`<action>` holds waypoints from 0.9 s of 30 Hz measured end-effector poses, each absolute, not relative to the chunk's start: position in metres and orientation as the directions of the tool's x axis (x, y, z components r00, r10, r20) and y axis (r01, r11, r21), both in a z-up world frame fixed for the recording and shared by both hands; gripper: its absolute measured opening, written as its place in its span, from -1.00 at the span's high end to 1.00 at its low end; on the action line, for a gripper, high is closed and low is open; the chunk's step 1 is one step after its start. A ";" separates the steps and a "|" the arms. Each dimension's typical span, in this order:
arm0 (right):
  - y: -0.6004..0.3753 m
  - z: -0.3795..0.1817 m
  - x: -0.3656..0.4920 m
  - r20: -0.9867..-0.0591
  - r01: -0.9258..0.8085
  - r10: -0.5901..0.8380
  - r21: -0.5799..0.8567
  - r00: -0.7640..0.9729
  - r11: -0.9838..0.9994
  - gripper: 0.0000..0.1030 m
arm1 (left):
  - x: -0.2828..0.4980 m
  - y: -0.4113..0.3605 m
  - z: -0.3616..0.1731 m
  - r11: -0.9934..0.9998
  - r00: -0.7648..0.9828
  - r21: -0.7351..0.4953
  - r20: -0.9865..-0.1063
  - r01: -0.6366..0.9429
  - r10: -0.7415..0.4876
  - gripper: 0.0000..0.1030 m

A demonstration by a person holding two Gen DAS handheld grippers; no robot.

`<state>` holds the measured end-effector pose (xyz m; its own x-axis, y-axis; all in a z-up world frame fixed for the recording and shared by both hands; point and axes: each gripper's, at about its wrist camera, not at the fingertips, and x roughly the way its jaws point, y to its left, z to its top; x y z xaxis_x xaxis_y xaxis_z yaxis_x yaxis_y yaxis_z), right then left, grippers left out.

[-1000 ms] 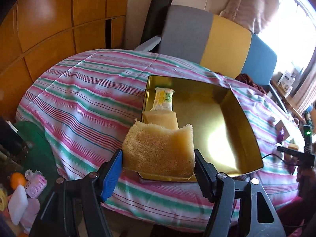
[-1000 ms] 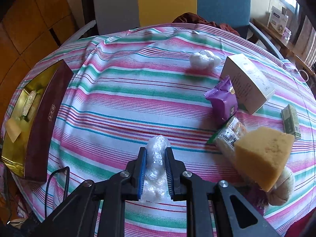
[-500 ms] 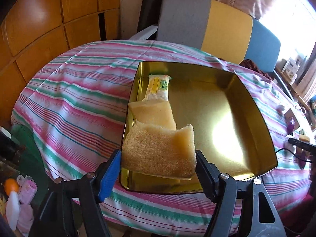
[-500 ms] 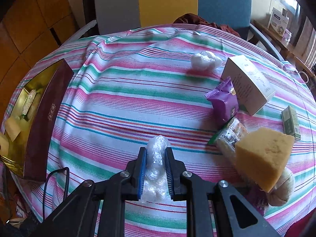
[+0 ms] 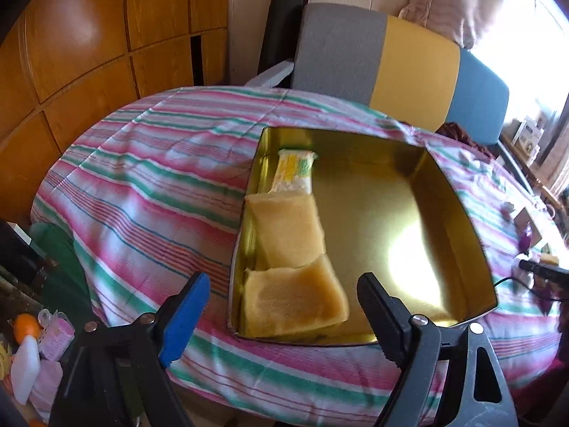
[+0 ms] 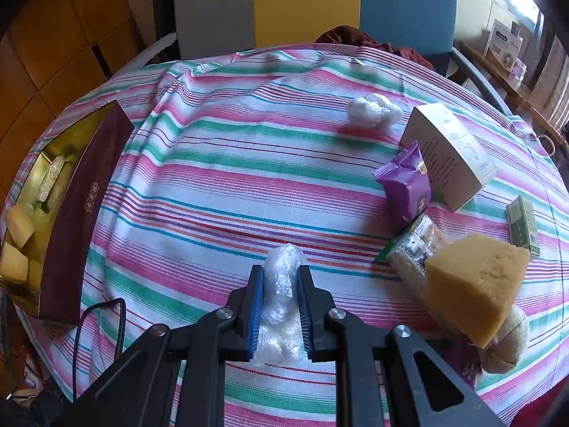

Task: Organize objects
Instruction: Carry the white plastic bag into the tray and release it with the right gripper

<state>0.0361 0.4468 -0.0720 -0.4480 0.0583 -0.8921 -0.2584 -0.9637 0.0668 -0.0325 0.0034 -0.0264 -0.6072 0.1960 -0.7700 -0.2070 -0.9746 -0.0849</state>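
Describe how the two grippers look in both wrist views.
Both are black plastic with angular, cut-out finger arms and silver screws at the joints. The left gripper shows a blue pad on one finger and a black ridged face on the other. The right gripper has blue ridged pads on both fingers.

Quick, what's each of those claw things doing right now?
Left gripper: open, just widened, sponge released into the tin.
Right gripper: closed on a clear plastic bag.
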 end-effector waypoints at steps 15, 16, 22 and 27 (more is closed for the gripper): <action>0.447 -0.071 0.036 -0.888 -0.269 0.071 0.061 -0.454 -0.961 0.66 | -0.021 0.047 -0.008 -0.945 -0.626 -0.078 -0.731 -0.318 0.271 -0.66; 0.448 -0.071 0.036 -0.888 -0.272 0.071 0.063 -0.455 -0.960 0.67 | -0.020 0.048 -0.008 -0.944 -0.625 -0.078 -0.731 -0.320 0.273 -0.66; 0.450 -0.064 0.039 -0.879 -0.293 0.061 0.092 -0.473 -0.952 0.68 | -0.018 0.046 -0.010 -0.943 -0.623 -0.086 -0.730 -0.322 0.279 -0.66; 0.445 -0.061 0.041 -0.877 -0.301 0.062 0.096 -0.477 -0.949 0.68 | -0.018 0.042 -0.012 -0.942 -0.621 -0.098 -0.729 -0.321 0.287 -0.66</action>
<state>0.0405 0.4448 -0.0611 -0.4769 0.0625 -0.8767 -0.3007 -0.9489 0.0960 -0.0175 0.0416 -0.0117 -0.6211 0.2869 -0.7293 -0.3206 -0.9422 -0.0976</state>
